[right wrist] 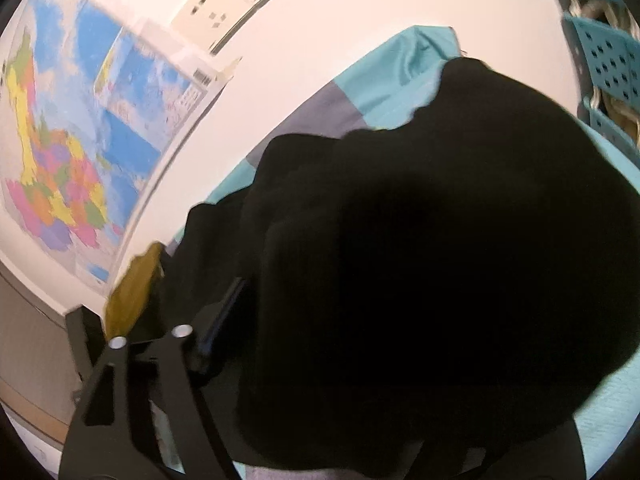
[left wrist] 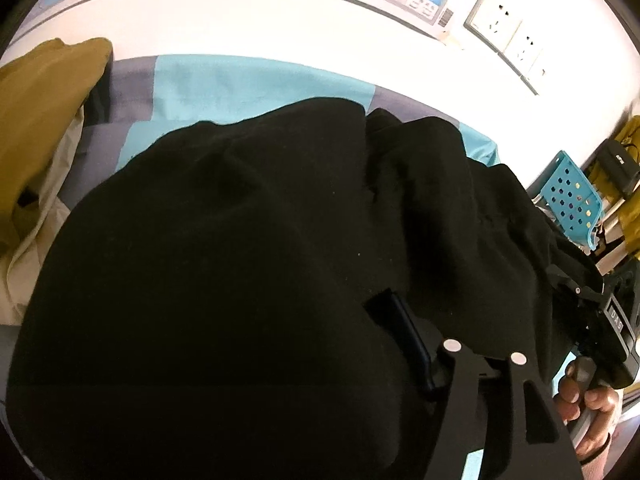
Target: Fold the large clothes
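Observation:
A large black garment [left wrist: 240, 260] lies bunched on a bed sheet of teal and grey blocks [left wrist: 224, 84]. It fills most of both views, and shows in the right wrist view [right wrist: 420, 260]. My left gripper [left wrist: 408, 320] has its jaws close together with black cloth between the fingers. My right gripper [right wrist: 236, 304] also stands closed on a fold of the black cloth. The right gripper's body and the hand on it show at the right of the left wrist view [left wrist: 608, 320]. The fingertips are partly hidden by cloth.
A mustard-yellow garment [left wrist: 44, 120] on pale cloth lies at the bed's left side. A white wall with a coloured map [right wrist: 80, 140] and sockets [left wrist: 500, 28] runs behind the bed. A teal perforated rack [left wrist: 572, 196] stands at the right.

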A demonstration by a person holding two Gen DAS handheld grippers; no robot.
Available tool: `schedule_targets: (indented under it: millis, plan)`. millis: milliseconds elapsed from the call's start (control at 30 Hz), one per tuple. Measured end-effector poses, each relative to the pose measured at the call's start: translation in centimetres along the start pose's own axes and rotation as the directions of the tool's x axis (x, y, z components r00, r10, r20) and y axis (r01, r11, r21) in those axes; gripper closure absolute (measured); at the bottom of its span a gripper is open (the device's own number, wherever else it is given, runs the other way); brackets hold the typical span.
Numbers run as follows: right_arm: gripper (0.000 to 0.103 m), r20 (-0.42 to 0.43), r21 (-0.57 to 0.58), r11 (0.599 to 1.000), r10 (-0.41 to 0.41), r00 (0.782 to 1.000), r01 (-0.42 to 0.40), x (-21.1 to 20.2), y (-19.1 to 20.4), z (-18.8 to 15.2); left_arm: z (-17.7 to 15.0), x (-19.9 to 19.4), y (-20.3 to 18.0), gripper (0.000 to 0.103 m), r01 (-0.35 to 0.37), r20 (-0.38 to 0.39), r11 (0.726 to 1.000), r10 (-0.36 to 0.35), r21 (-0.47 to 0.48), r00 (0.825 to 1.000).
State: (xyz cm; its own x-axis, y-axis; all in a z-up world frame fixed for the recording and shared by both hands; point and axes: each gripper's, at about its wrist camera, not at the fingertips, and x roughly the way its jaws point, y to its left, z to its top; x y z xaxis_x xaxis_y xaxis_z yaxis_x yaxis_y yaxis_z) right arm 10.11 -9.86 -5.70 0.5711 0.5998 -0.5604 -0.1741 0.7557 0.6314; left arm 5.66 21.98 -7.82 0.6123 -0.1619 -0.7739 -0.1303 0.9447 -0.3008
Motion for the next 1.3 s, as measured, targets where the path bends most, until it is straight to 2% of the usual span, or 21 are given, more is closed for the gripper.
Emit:
schedule_targets:
  millis: [67,133,200,300,367,400,500,600,667,733,767,833,933,1000,1067,1100,1167,1233,1300]
  plan:
    - [0.023,0.006,-0.037,0.999,-0.035,0.999,0.035,0.5,0.7,-0.1,0.1,-0.1,0.0,0.037,-0.003,-0.005,1.000,0.003,-0.006,1.000]
    - [0.037,0.006,-0.046,0.997,-0.055,0.998,0.055,0.7,0.8,-0.1,0.2,-0.1,0.0,0.042,-0.003,-0.005,1.000,0.003,0.003,1.000]
    - [0.049,-0.003,-0.037,0.998,-0.042,0.999,0.042,0.8,0.4,0.0,0.2,-0.2,-0.2,0.049,0.002,0.000,1.000,-0.002,0.008,1.000]
    - [0.061,-0.012,-0.033,0.999,-0.018,1.000,0.018,0.7,0.0,-0.2,0.2,-0.5,-0.4,0.055,0.003,0.000,1.000,-0.003,0.014,1.000]
    - [0.061,-0.021,-0.028,1.000,-0.006,1.000,0.006,0.8,-0.2,-0.2,0.2,-0.4,-0.5,0.055,0.004,-0.004,1.000,-0.004,0.024,1.000]
    - [0.057,-0.023,-0.020,1.000,-0.002,1.000,0.001,0.8,-0.3,-0.1,0.3,-0.3,-0.5,0.055,0.006,-0.006,1.000,-0.006,0.024,1.000]
    - [0.051,-0.026,0.002,1.000,0.015,1.000,-0.015,1.1,-0.4,0.1,0.4,0.0,0.7,0.043,0.039,-0.026,0.999,-0.040,-0.025,0.999]
    - [0.045,-0.030,-0.005,1.000,0.010,1.000,-0.011,1.3,-0.1,0.2,0.4,0.1,0.6,0.042,0.043,-0.023,0.999,-0.043,-0.015,0.999]
    - [0.048,-0.032,-0.016,1.000,-0.003,0.999,0.003,1.4,0.1,0.3,0.5,0.0,0.5,0.049,0.038,-0.023,0.999,-0.038,-0.009,0.999]
    - [0.063,-0.032,-0.036,0.999,-0.005,0.999,0.004,1.2,0.2,0.2,0.6,-0.2,0.4,0.060,0.035,-0.018,0.999,-0.035,-0.004,0.999]
    - [0.066,-0.033,-0.030,0.999,0.015,0.999,-0.016,1.0,0.2,0.2,0.6,-0.5,0.3,0.063,0.031,-0.016,1.000,-0.031,-0.001,0.999]
    - [0.073,-0.035,-0.030,0.999,0.043,0.998,-0.045,0.3,0.5,0.2,0.7,-1.1,0.4,0.075,0.033,-0.007,0.999,-0.033,-0.007,0.999]
    - [0.076,-0.027,-0.034,0.993,0.116,0.993,-0.117,-1.9,1.5,0.1,0.8,-2.9,0.8,0.081,0.072,0.014,0.997,-0.072,-0.021,0.997]
    - [0.076,-0.023,-0.045,0.988,0.145,0.989,-0.146,-3.1,2.0,-0.3,0.5,-4.7,1.1,0.081,0.116,0.027,0.993,-0.116,-0.013,0.993]
    - [0.074,-0.049,-0.055,0.987,0.147,0.988,-0.150,-3.6,1.9,-0.9,-0.1,-5.7,1.5,0.076,0.144,0.030,0.990,-0.144,0.006,0.989]
    - [0.069,-0.067,-0.051,0.990,0.128,0.990,-0.132,-3.4,1.6,-1.2,-0.4,-5.5,1.9,0.070,0.140,0.012,0.990,-0.140,0.009,0.990]
    - [0.063,-0.111,-0.034,0.995,0.087,0.990,-0.091,-2.4,0.6,-2.0,-0.9,-4.1,2.6,0.066,0.132,-0.027,0.991,-0.131,0.013,0.991]
    - [0.050,-0.133,0.003,0.997,0.072,0.989,-0.072,-1.5,-0.3,-2.5,-1.1,-2.1,3.7,0.053,0.112,-0.087,0.993,-0.114,-0.035,0.990]
    - [0.050,-0.117,-0.002,0.998,0.068,0.991,-0.068,-1.3,-0.4,-2.7,-1.2,-1.8,4.2,0.044,0.163,-0.051,0.986,-0.165,-0.039,0.985]
